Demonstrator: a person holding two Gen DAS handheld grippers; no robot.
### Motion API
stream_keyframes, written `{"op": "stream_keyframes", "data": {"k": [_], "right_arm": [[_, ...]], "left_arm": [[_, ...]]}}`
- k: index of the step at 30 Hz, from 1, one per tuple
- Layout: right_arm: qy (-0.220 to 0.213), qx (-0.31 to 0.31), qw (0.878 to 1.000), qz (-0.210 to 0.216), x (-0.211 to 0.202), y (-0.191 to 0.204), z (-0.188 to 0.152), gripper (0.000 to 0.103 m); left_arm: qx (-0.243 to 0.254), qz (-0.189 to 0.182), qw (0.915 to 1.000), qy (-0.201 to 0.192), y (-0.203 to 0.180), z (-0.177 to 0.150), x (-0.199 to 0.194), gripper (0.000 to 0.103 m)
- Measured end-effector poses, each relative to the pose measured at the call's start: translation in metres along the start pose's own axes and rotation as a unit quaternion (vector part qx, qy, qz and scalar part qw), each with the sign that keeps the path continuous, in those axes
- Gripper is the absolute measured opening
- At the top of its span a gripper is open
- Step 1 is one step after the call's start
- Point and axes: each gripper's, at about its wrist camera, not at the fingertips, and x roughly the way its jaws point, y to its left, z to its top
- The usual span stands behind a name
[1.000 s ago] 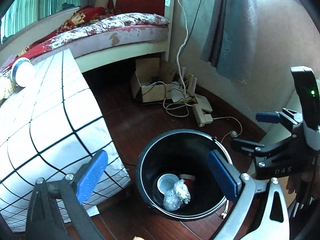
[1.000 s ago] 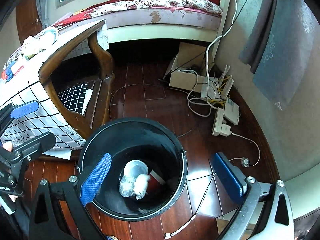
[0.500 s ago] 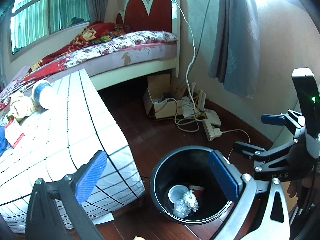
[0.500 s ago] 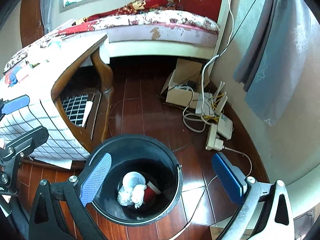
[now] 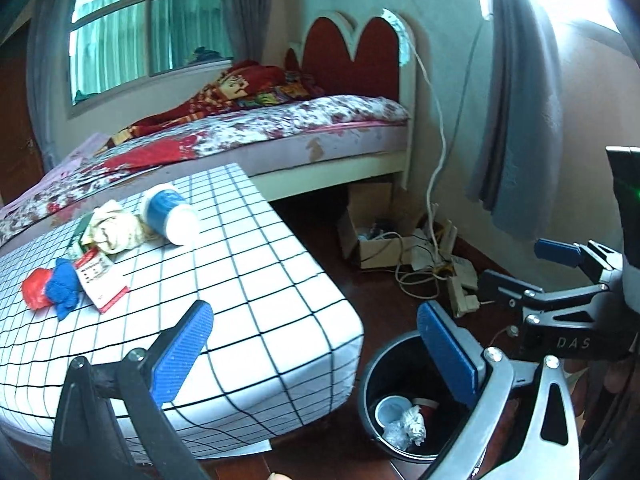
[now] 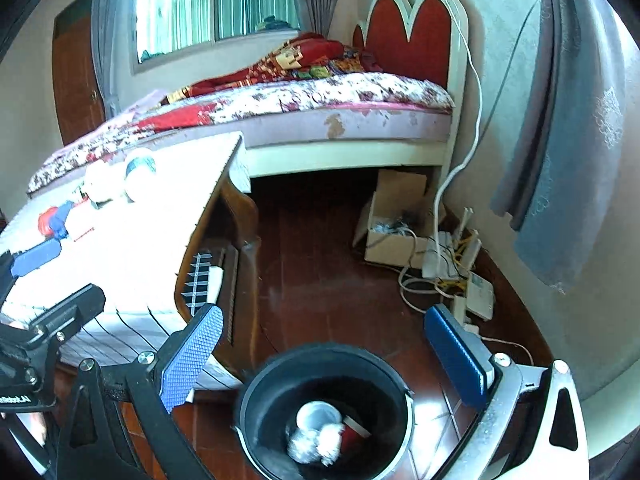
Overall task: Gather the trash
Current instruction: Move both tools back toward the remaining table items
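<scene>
A black bin (image 5: pixel 372 384) (image 6: pixel 256 396) stands on the wooden floor beside the table and holds a white cup (image 5: pixel 390 410), a red cup and crumpled plastic (image 5: pixel 408 428). On the checked tablecloth (image 5: pixel 248 276) lie a blue-and-white cup (image 5: pixel 170 216) on its side, a crumpled cream wrapper (image 5: pixel 112 226), a red-and-white packet (image 5: pixel 100 280), a blue cloth (image 5: pixel 62 284) and a red piece (image 5: pixel 34 288). My left gripper (image 5: pixel 316 352) is open and empty over the table's corner. My right gripper (image 6: pixel 324 356) is open and empty above the bin.
A bed (image 5: pixel 280 132) stands behind the table. A cardboard box (image 5: pixel 376 236), cables and power strips (image 5: pixel 460 284) lie on the floor by the wall. A grey curtain (image 5: pixel 520 120) hangs at the right. The table's wooden leg (image 6: pixel 244 248) is near the bin.
Both grippers have risen and tilted up away from the bin. The table top and its trash have come into the left wrist view. Both stay open and empty.
</scene>
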Motion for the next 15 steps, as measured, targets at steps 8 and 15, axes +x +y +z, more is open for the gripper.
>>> {"op": "stream_keyframes", "data": {"k": [8, 15], "right_arm": [[-0.008, -0.006, 0.999, 0.032, 0.010, 0.048, 0.020, 0.102], [-0.013, -0.016, 0.998, 0.062, 0.019, 0.091, 0.033, 0.102]], "left_arm": [[-0.023, 0.040, 0.9989, -0.007, 0.040, 0.002, -0.009, 0.102], [-0.049, 0.080, 0.9955, -0.007, 0.088, -0.004, -0.017, 0.102]]}}
